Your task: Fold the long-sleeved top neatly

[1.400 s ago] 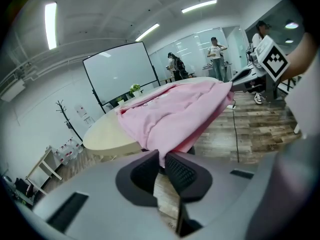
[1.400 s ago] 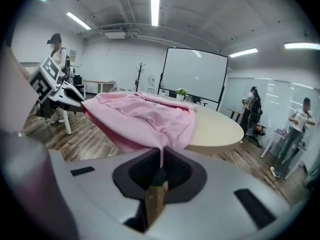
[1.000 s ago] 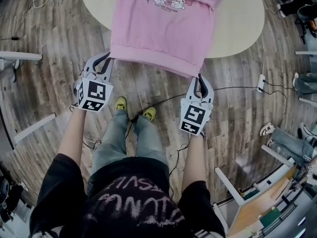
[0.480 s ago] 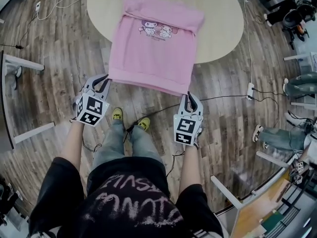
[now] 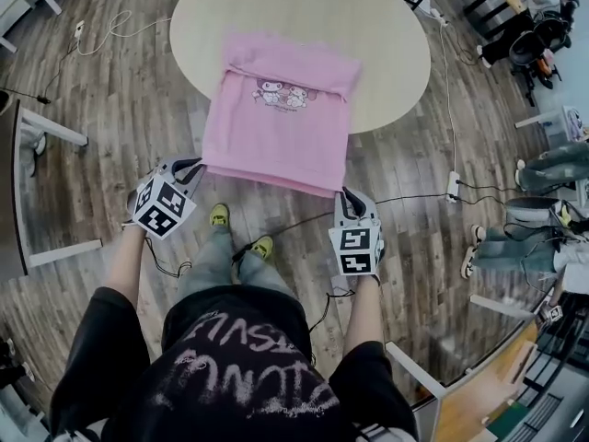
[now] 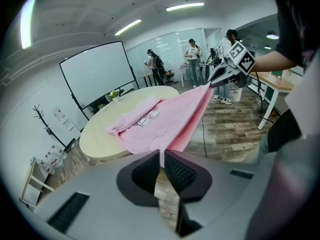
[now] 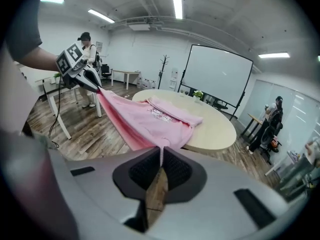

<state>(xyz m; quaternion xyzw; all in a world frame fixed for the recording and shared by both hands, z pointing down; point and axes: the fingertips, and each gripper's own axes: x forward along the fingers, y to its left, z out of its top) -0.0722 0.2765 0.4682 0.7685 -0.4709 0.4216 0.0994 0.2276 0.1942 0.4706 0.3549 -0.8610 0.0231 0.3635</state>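
Note:
The pink long-sleeved top with a cartoon print lies half on the round beige table; its near hem is stretched out past the table edge, above the floor. At the hem's left corner my left gripper is shut on the cloth. The hem's right corner is pinched in my right gripper. In the left gripper view the pink top runs from the jaws to the table, and the right gripper holds the far corner. The right gripper view shows the top likewise, with the left gripper across from it.
Wooden floor surrounds the table. White desk legs stand at the left, a power strip and cables lie at the right, and people's legs and shoes are at the right edge. A projection screen stands behind the table.
Both grippers have risen and drawn back toward me with the hem, pulling the top further off the table's near edge. The head view has pulled back, showing more table.

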